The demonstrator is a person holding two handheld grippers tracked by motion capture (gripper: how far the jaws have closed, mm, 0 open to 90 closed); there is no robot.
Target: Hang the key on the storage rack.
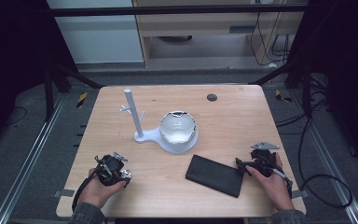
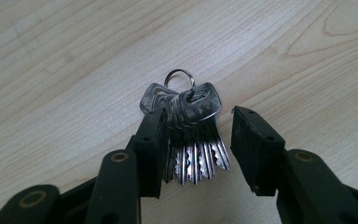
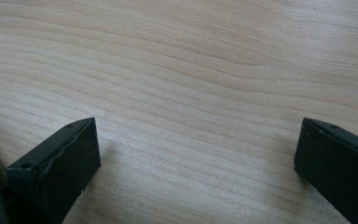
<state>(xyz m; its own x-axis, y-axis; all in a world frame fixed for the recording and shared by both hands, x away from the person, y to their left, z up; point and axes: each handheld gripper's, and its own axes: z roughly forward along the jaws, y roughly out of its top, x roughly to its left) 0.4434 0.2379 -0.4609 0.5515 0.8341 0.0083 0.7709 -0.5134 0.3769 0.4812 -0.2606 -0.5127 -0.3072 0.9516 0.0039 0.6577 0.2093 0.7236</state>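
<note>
White hook stand, shiny bowl, black wallet on table.

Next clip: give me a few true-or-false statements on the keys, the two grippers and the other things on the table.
1. The bunch of keys lies between the left gripper's jaws. True.
2. Both pads press on the keys. False: a gap shows at one jaw.
3. The right gripper holds the black case. False: its jaws stand wide over bare table.
4. A bowl sits on the white stand. True.
</note>
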